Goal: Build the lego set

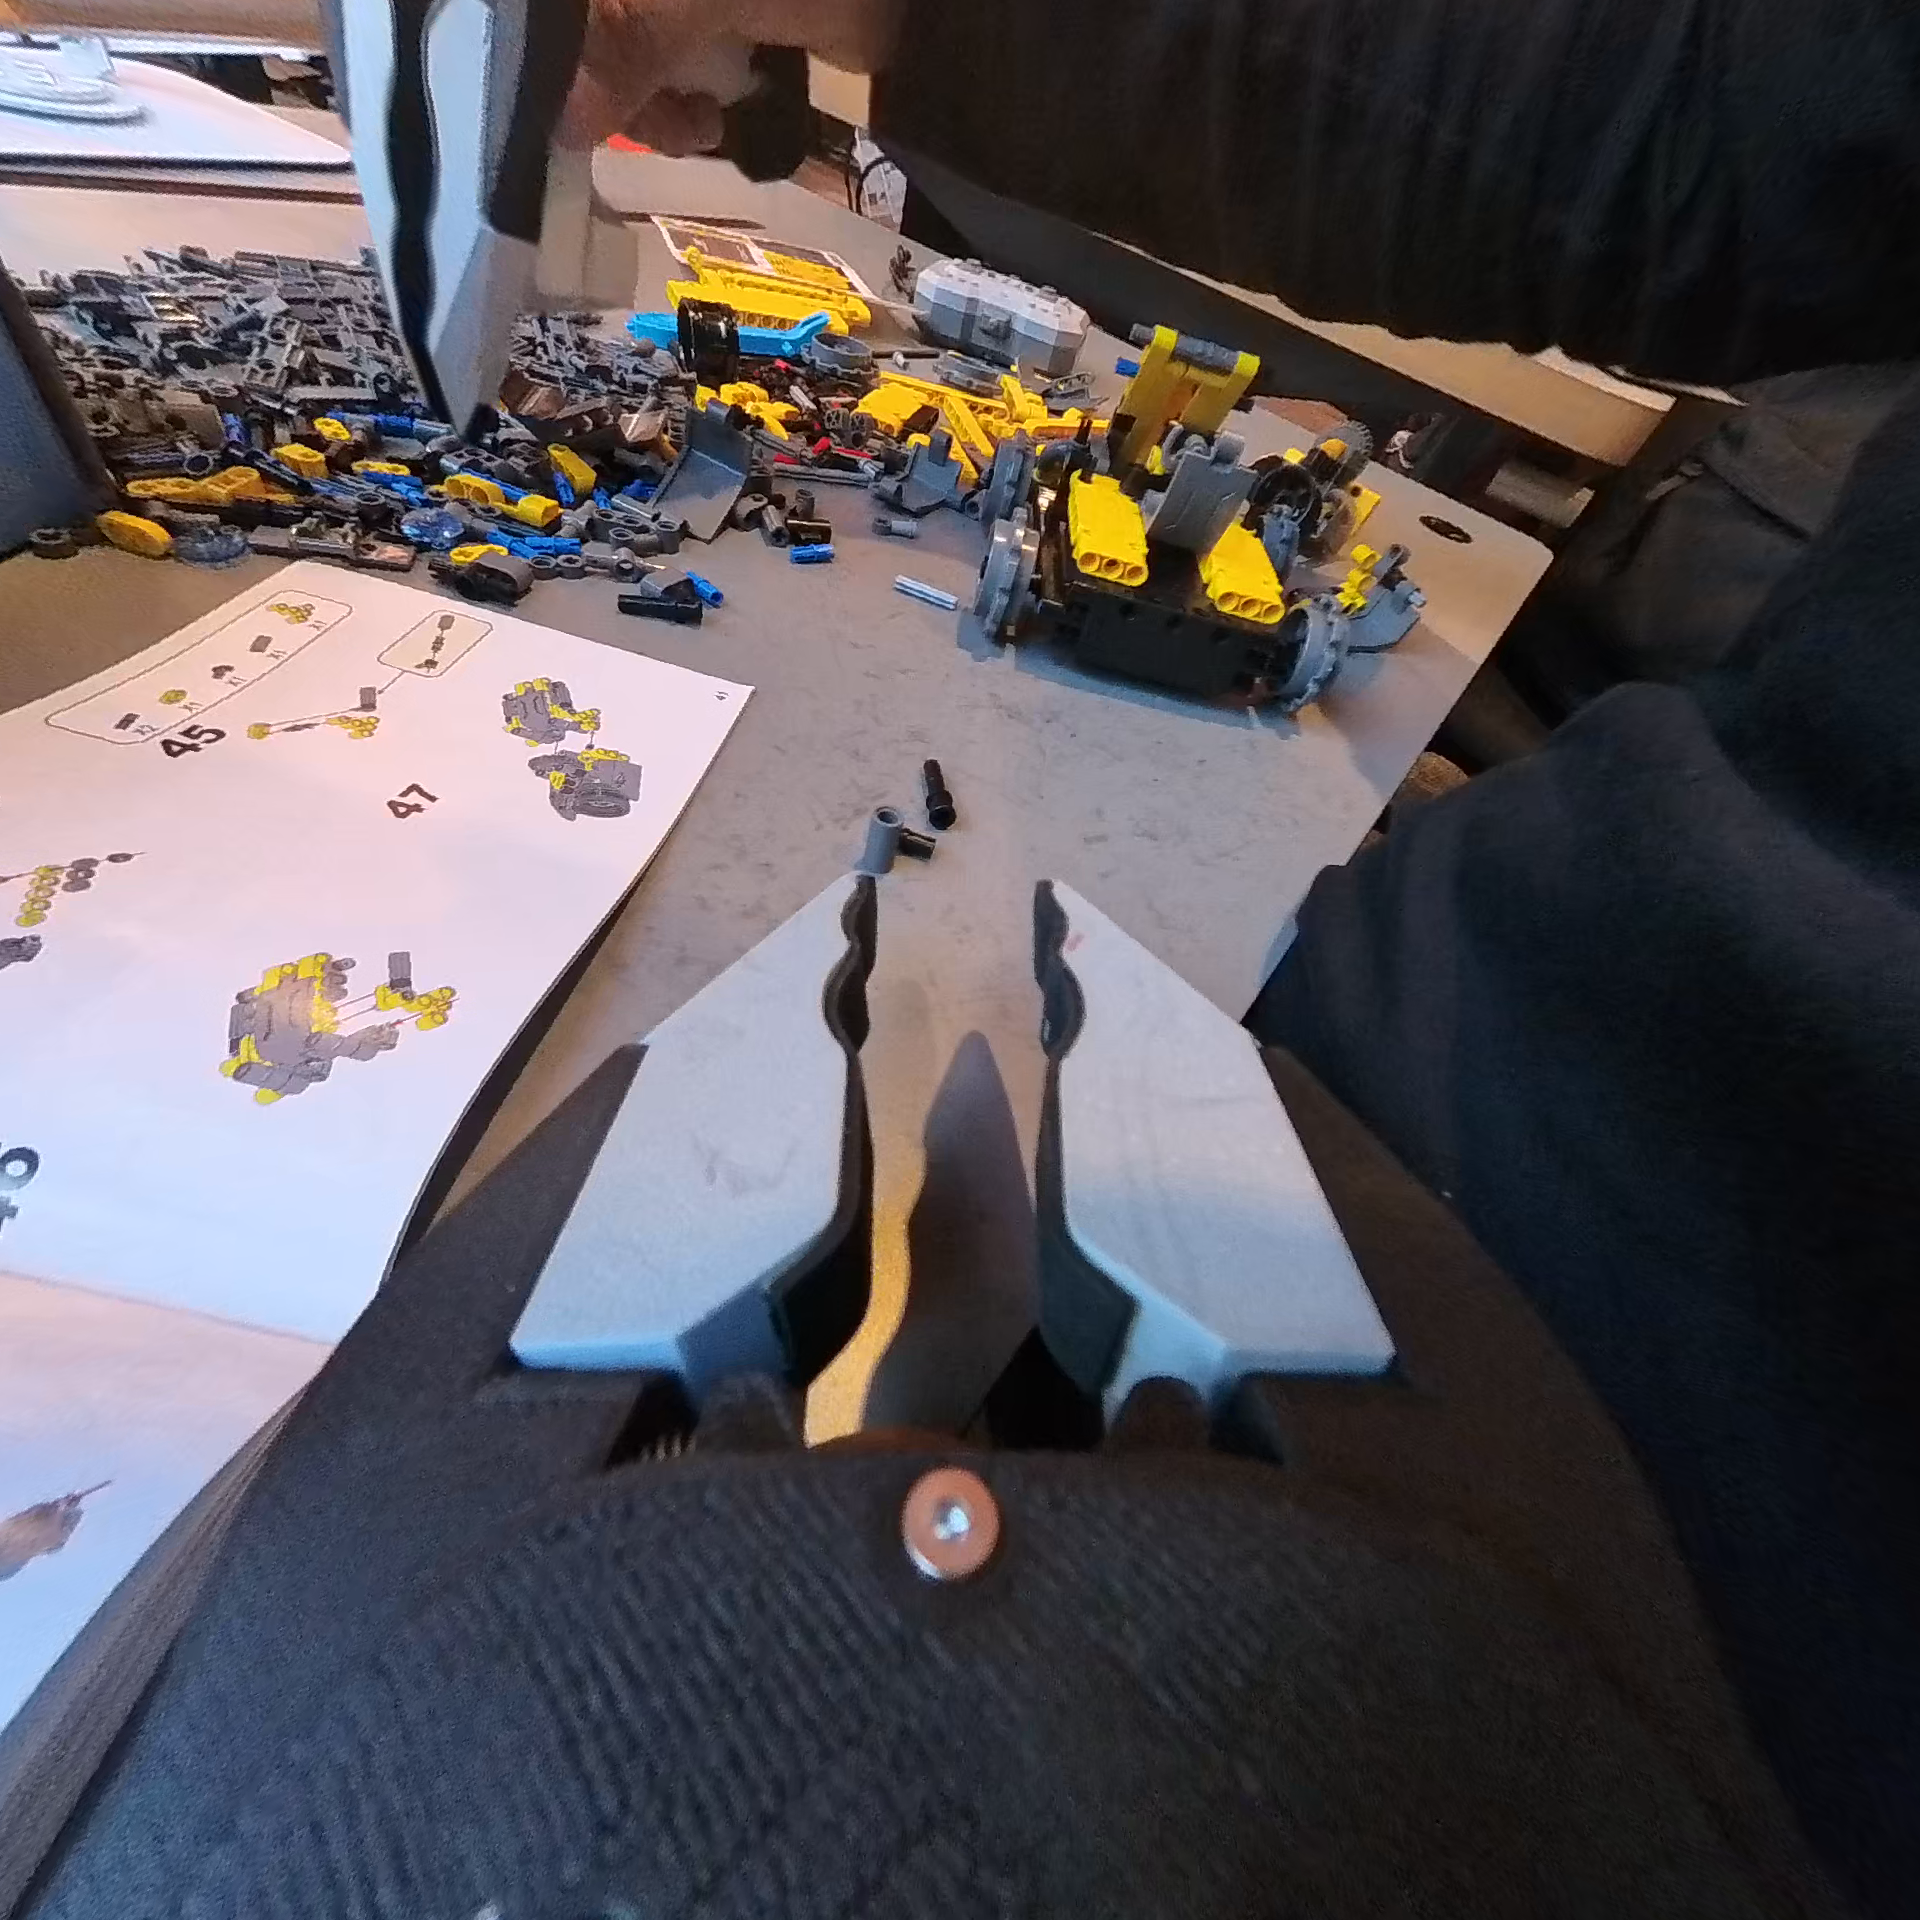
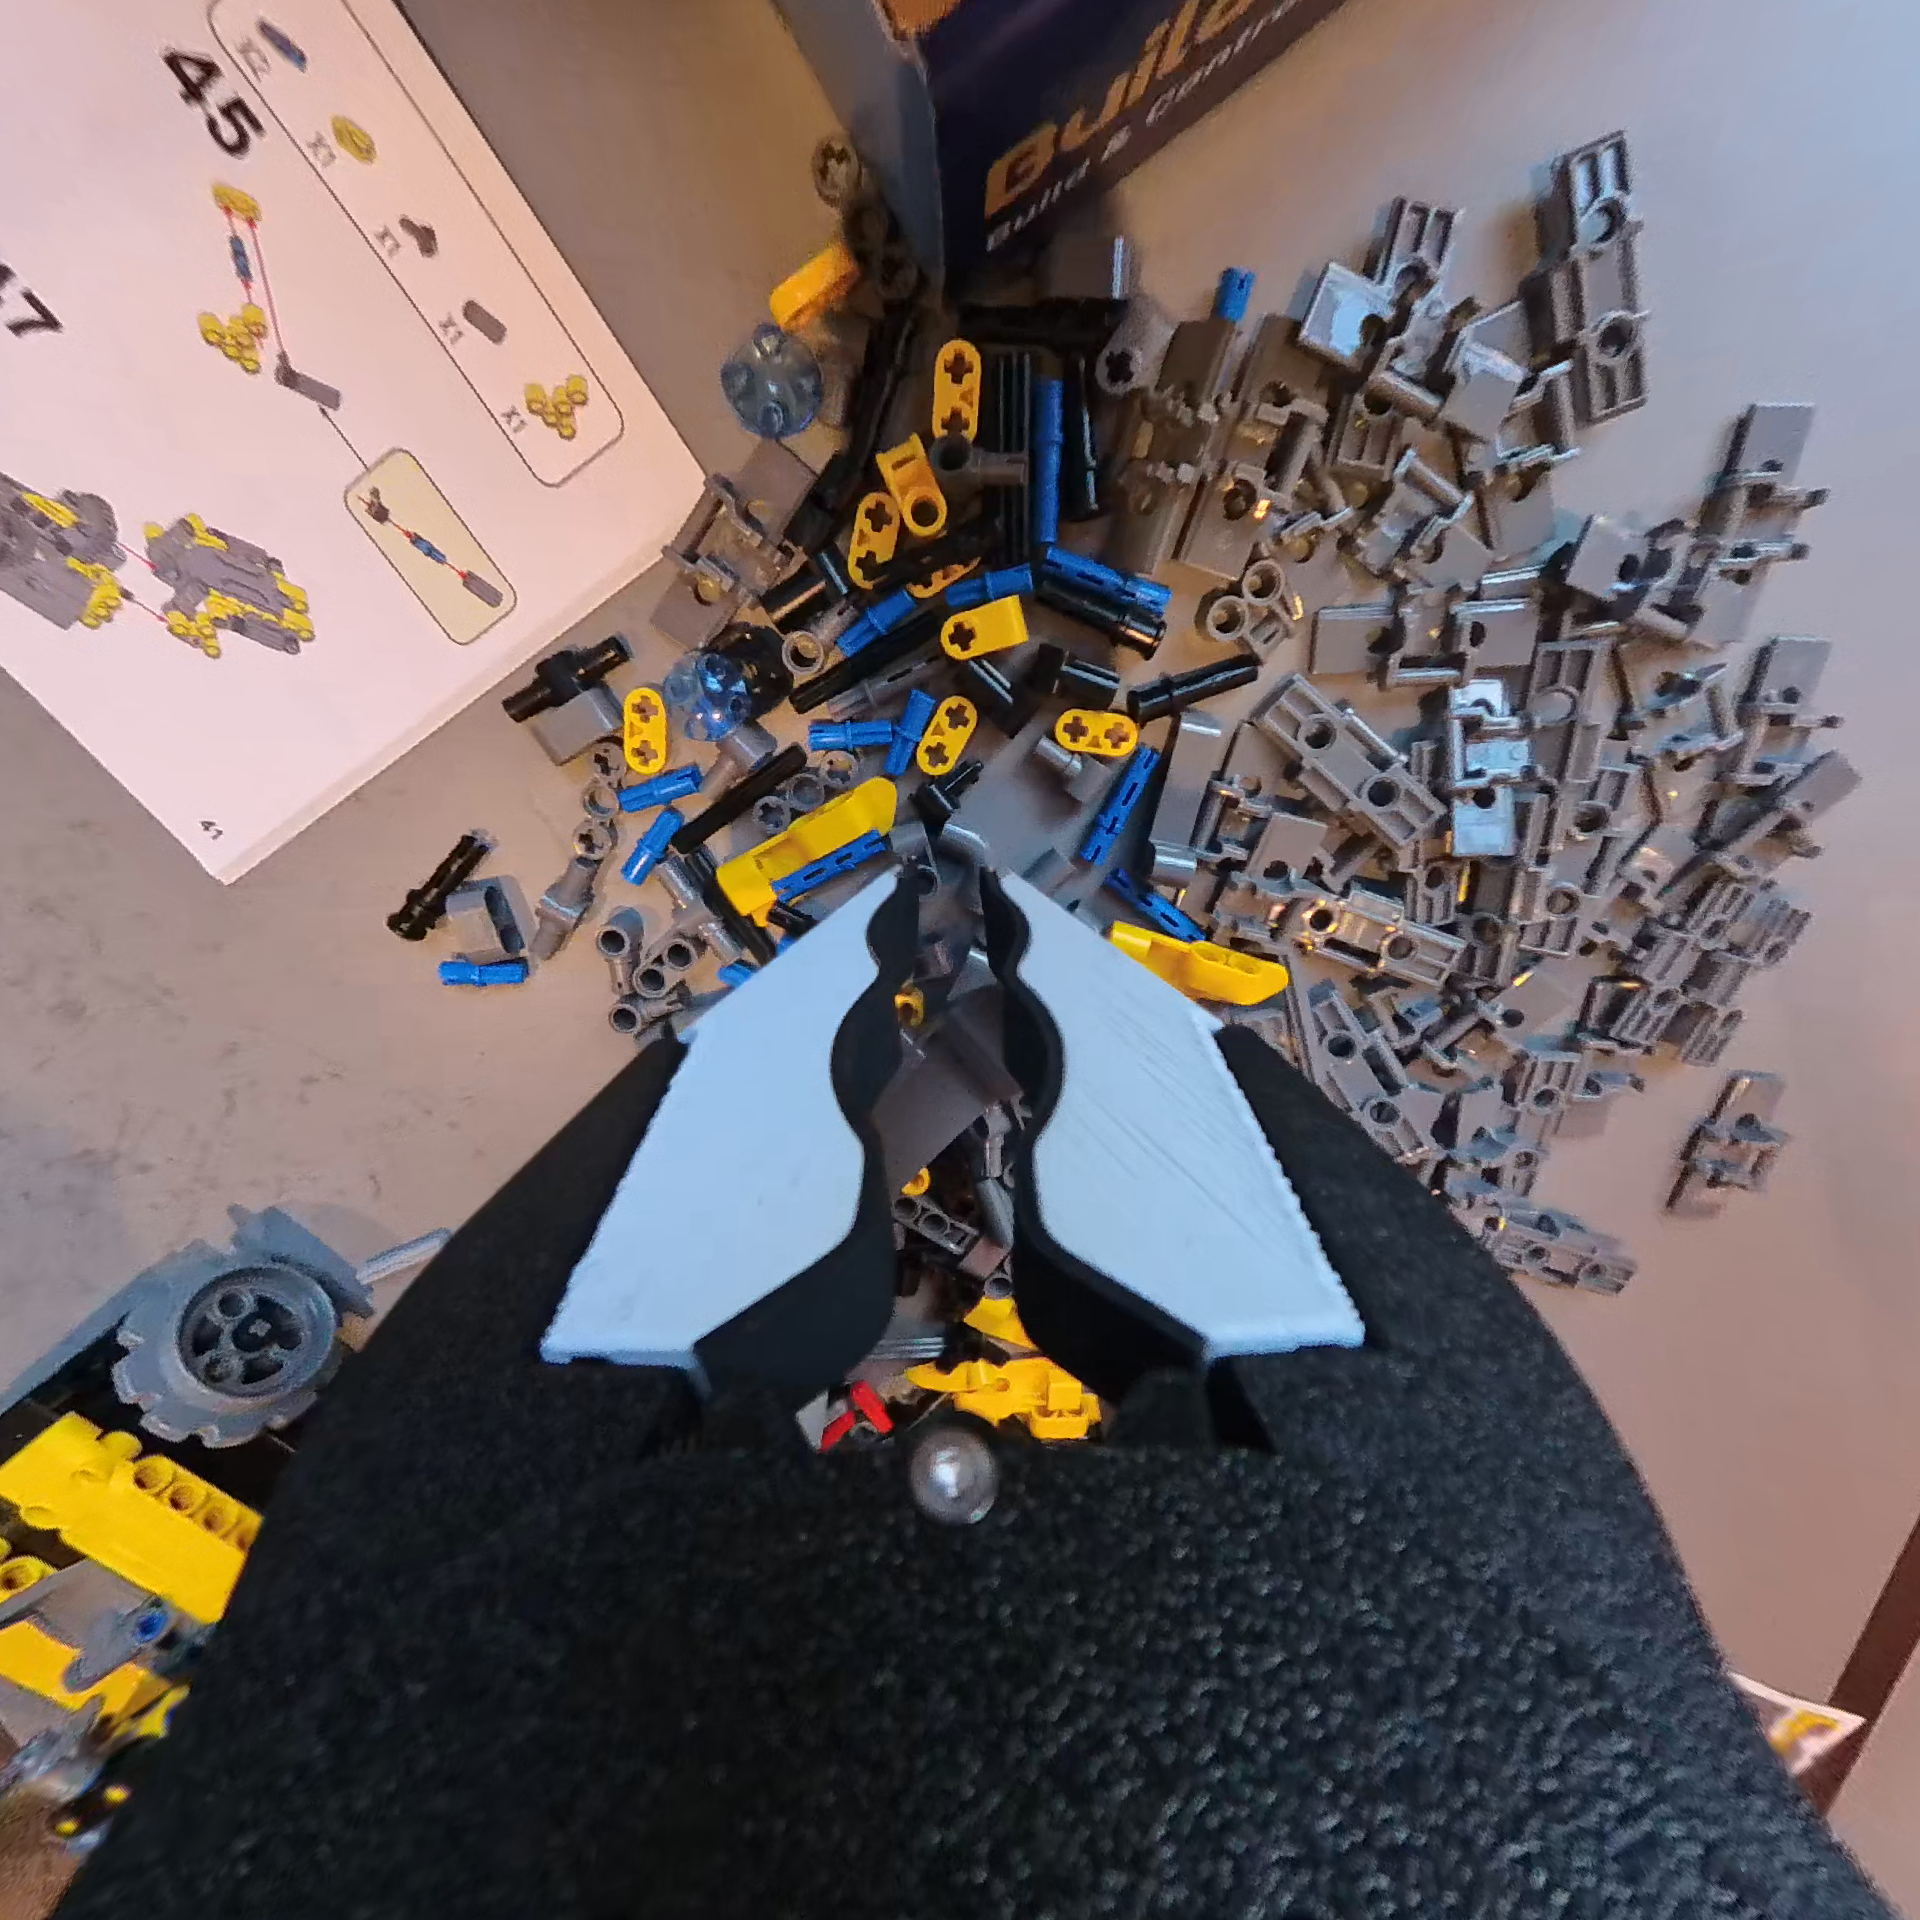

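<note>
The left hand-held gripper (image 1: 954, 883) gapes, empty; the right hand-held gripper (image 2: 951, 883), nearly together, hides the parts pile (image 2: 1351, 675) beneath; any grasp is unclear.

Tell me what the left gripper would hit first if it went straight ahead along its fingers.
Probably the small grey connector with a black pin, lying on the table just past the left gripper, slightly toward its left finger; depth is hard to judge.

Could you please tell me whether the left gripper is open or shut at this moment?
Open. The left gripper has a clear gap between its grey fingers, with bare grey tabletop visible between them and nothing held.
</note>
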{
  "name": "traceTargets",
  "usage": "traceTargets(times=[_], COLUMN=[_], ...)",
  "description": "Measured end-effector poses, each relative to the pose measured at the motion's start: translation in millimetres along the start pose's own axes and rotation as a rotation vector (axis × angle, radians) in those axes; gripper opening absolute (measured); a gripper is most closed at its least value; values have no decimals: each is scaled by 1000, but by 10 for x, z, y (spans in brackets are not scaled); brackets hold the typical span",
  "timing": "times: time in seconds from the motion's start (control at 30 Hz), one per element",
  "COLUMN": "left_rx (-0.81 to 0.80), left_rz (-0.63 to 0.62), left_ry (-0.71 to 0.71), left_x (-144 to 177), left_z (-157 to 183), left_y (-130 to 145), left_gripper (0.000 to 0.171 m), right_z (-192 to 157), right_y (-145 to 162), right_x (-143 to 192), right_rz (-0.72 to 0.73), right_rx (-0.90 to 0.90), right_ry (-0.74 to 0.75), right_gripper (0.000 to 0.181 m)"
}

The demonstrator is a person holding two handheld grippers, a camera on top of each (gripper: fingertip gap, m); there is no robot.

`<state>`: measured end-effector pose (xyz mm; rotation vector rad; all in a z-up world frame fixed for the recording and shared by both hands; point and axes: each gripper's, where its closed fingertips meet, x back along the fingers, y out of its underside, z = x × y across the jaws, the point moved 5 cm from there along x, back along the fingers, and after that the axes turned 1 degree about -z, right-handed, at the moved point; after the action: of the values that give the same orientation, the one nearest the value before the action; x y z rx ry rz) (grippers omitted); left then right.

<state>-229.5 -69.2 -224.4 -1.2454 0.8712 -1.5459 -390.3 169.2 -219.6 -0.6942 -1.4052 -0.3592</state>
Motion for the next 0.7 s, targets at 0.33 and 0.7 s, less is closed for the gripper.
traceTargets(times=[0.33,0.7], left_rx=[2,1], left_rz=[1,0], left_ry=[1,-1], left_x=[4,-1], left_z=[0,-1], left_y=[1,3], left_gripper=[29,29], right_z=[43,54], right_y=[6,27], right_x=[-43,30], right_rz=[-1,20], right_rx=[-38,-74], right_ry=[-2,10], right_gripper=[13,13])
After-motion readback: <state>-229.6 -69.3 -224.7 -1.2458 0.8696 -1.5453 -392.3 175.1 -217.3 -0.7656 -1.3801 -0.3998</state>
